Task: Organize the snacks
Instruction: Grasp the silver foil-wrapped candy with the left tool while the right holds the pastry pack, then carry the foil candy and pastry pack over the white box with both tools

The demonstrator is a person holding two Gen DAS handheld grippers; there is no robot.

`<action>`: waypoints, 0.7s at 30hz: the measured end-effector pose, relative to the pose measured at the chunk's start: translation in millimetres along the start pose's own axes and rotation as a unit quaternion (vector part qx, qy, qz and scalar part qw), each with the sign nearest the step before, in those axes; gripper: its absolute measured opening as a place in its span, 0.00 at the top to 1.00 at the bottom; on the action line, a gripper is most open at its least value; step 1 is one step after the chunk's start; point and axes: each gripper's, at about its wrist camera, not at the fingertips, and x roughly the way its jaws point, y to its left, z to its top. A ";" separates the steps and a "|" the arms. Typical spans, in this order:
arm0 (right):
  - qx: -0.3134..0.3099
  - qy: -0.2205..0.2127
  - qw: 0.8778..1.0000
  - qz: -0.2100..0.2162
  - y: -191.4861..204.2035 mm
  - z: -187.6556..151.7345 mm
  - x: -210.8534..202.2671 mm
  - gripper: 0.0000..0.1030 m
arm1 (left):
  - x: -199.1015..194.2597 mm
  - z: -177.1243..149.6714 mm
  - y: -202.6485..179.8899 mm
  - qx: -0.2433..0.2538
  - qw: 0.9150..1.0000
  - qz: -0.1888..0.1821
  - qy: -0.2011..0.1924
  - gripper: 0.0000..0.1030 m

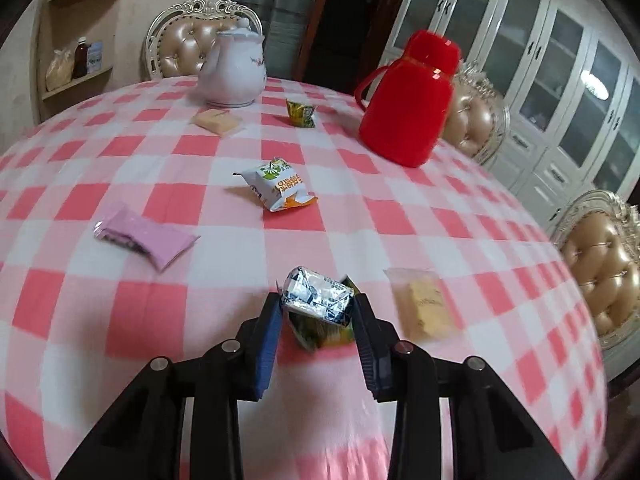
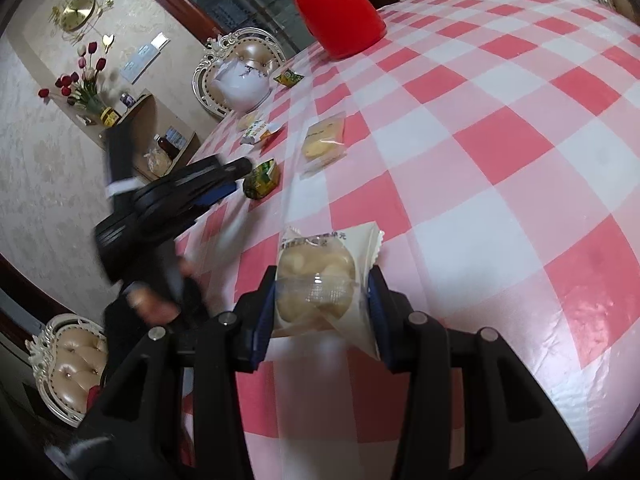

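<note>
Two grippers are mine, and both are closed on a snack. My left gripper (image 1: 318, 308) pinches a silver-and-blue foil snack (image 1: 318, 294) between its pads; this one lies on top of a green-yellow packet (image 1: 320, 336) on the checked tablecloth (image 1: 440, 216). My right gripper (image 2: 322, 300) clamps a clear pouch with a pale pastry (image 2: 316, 284) inside, held above the cloth.

Two vessels stand at the far side of the table in the left wrist view: a white teapot (image 1: 236, 68) at 11 o'clock with its lid on, and a red thermos jug (image 1: 408, 100) at 1 o'clock with its cap on. What is inside them I cannot tell.

Loose snacks on the cloth in the same view I count as five: a pink packet (image 1: 144, 236) at 9 o'clock, a white-orange packet (image 1: 278, 184) near the centre, a tan bar (image 1: 218, 122) beside the teapot, a small yellow-green packet (image 1: 302, 112) at 12 o'clock, and a clear pouch with a yellow cake (image 1: 426, 308) just at 3 o'clock of my left fingers.
</note>
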 end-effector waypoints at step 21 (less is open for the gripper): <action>-0.031 0.006 0.999 0.015 6.9 -0.6 4.9 0.54 | -104.3 -92.7 59.0 -0.022 0.999 0.041 -0.010 0.64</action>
